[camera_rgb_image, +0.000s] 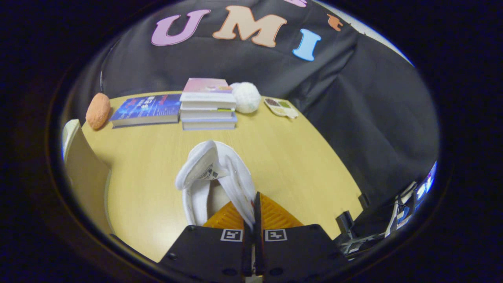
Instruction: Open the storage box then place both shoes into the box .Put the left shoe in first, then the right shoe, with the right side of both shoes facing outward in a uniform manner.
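Observation:
A white shoe hangs above the wooden table, its opening and tongue turned toward the camera. My gripper is shut on the shoe's right side wall, which is pinched thin between the two fingers. The shoe's toe points away, toward the books. A pale box wall or lid stands upright at the left, beside the shoe; its inside is hidden.
At the table's far edge lie a blue book, a stack of books, a white fluffy ball, an orange sponge-like lump and a small tray. Dark equipment sits off the table's right edge.

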`<action>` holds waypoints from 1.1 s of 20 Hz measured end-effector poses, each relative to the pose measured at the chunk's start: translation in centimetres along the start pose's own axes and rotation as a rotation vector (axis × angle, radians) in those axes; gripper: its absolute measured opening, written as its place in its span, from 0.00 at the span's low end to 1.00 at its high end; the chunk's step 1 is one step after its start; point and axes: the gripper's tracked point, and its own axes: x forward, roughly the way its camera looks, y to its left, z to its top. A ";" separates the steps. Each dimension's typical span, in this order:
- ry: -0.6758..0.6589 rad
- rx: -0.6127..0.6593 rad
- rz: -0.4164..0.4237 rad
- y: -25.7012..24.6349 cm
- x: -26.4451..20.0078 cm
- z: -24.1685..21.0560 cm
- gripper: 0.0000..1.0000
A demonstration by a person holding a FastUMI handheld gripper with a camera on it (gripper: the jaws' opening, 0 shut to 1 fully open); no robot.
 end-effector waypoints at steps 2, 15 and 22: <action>-0.052 -0.032 -0.030 0.7 -2.8 2.8 0.06; -0.342 0.013 0.152 15.3 -20.9 16.0 0.06; -0.325 0.044 0.350 26.2 -24.1 15.3 0.06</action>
